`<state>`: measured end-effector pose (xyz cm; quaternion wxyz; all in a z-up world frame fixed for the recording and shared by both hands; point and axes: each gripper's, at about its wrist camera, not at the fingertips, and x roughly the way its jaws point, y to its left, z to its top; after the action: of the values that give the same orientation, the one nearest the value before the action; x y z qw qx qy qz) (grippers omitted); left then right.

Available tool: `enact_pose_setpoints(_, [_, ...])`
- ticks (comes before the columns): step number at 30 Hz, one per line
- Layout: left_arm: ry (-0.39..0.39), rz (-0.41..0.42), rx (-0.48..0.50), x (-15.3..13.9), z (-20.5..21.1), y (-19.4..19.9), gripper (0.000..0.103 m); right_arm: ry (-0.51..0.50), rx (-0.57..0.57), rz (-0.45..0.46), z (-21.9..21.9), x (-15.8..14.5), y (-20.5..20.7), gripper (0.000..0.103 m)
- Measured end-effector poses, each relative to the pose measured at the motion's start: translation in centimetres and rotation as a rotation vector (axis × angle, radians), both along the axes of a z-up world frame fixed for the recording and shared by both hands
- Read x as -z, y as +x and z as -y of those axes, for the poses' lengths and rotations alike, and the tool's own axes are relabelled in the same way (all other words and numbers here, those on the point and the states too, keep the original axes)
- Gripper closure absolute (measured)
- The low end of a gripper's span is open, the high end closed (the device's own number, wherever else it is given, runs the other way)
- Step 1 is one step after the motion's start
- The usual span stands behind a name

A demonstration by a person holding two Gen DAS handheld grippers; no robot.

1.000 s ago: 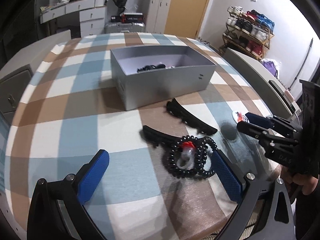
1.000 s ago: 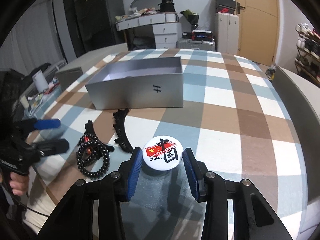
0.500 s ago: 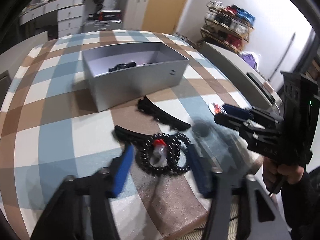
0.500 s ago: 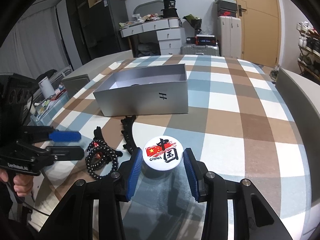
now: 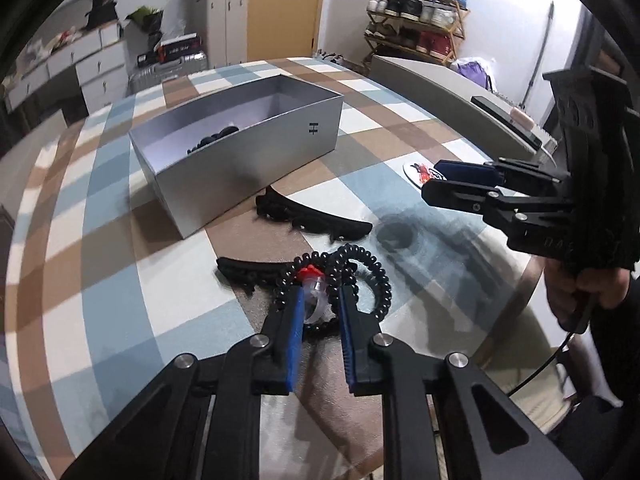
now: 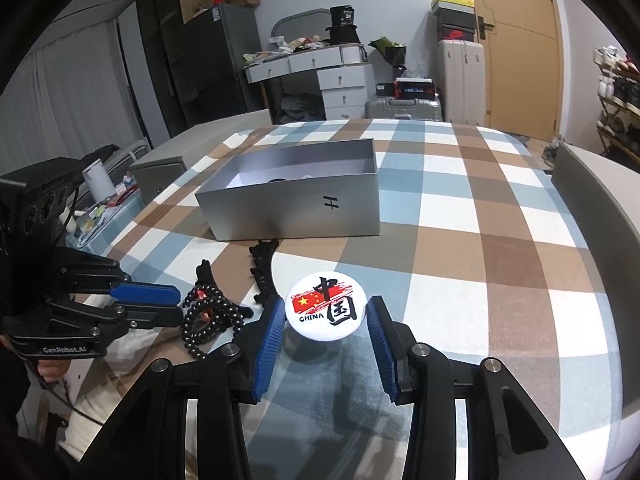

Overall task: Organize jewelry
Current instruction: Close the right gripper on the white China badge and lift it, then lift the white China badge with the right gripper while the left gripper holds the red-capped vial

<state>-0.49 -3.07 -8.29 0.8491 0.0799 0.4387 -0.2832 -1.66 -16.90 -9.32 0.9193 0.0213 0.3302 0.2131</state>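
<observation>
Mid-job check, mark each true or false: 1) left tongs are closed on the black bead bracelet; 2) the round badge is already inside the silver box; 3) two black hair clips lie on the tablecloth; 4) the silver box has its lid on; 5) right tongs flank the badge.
1) True: the left tongs have closed on the black bead bracelet.
2) False: the round badge is outside the silver box, between the right tongs.
3) True: two black hair clips lie on the tablecloth.
4) False: the box is open, with dark items inside.
5) True.
</observation>
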Motion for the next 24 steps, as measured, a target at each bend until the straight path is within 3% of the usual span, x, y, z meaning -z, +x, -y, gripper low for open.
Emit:
enact_pose_setpoints(6, [0.027, 0.005, 0.064, 0.5, 0.5, 0.2, 0.091, 0.009, 0.001, 0.000, 0.0, -0.1, -0.2, 0.062])
enact_pose_setpoints(24, [-0.067, -0.049, 0.093, 1.1, -0.9, 1.1, 0.096, -0.007, -0.007, -0.004, -0.7, -0.4, 0.0, 0.062])
